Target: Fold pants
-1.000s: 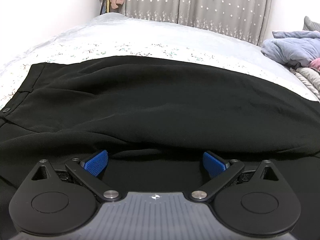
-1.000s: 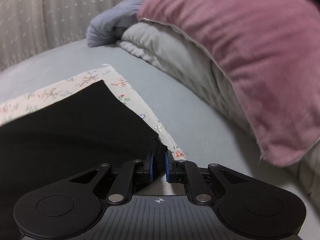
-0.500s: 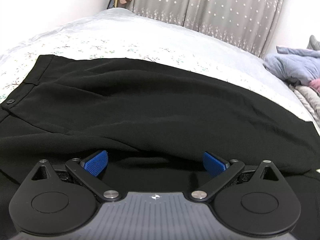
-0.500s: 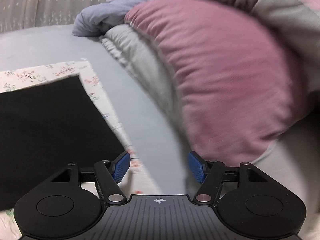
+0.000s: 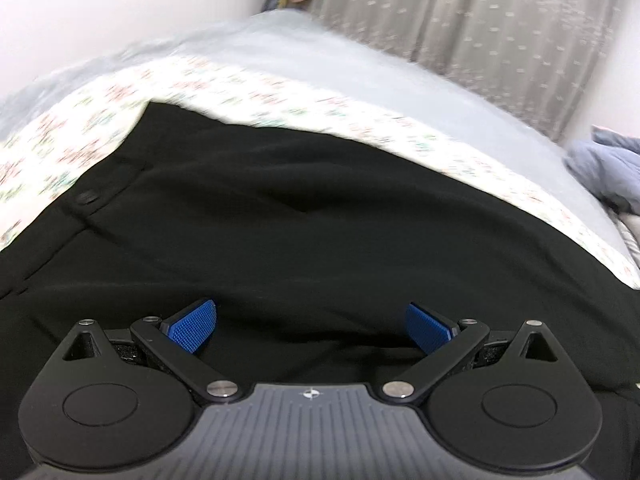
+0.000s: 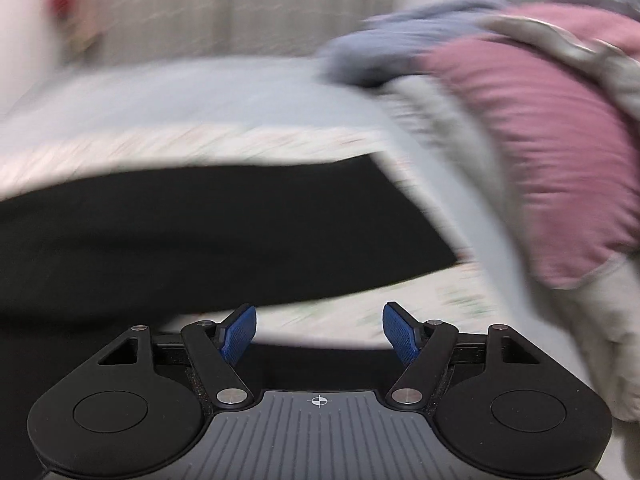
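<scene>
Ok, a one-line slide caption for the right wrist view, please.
Right gripper, jaws opening with nothing between them, above the black fabric pants spread on the floral sheet.

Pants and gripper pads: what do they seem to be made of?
Pants: thin woven cloth, matte black, likely a drapey synthetic blend; it lies in soft shallow folds without shine. Pads on the left gripper: blue, probably rubber or moulded plastic, with a fine grid of raised bumps.

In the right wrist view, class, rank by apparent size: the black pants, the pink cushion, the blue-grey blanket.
1. black pants, largest
2. pink cushion, though nearness to the camera may inflate it
3. blue-grey blanket, smallest; blurred and partly hidden
</scene>
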### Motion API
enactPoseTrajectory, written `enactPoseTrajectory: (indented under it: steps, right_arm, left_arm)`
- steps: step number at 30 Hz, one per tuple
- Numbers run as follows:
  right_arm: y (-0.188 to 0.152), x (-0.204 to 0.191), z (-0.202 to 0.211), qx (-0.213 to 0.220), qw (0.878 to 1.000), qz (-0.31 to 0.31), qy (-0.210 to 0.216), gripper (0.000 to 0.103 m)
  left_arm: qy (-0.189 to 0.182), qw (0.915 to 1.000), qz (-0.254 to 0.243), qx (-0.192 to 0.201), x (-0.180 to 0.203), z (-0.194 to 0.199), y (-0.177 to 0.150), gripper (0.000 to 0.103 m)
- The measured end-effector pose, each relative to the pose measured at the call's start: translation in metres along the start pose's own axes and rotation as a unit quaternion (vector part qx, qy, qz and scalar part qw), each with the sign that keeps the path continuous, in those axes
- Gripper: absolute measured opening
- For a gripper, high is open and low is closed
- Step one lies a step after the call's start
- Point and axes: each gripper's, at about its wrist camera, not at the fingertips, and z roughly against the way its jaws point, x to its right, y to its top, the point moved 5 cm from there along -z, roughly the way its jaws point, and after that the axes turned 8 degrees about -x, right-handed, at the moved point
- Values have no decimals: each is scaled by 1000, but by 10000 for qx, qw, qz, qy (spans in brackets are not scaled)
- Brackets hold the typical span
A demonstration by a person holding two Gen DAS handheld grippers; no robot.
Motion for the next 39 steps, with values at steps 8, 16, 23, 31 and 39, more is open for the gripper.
enactPoseTrajectory:
  steps: [8, 16, 23, 31, 39]
  right_arm:
    - [-26, -22, -23, -529, 9977, 165, -381, 83]
    - [-36, -13, -7, -516, 9922, -827, 775, 84]
    - [-34, -21, -12, -544, 9916, -747, 909, 84]
    - [-44, -34, -6, -519, 9954, -239, 764, 84]
    - [-43, -36, -8, -437, 9946, -91, 939, 76]
  left_arm:
    - [-126, 9945, 1038, 18, -52, 4, 18, 103]
    - [908, 9899, 862, 668, -100, 13, 75, 103]
    - [1267, 9910, 7, 422, -94, -43, 146, 103]
    - [1408, 9890, -434, 93, -93, -96, 146, 59]
    - [1745, 9794, -706, 727, -72, -76, 158, 25]
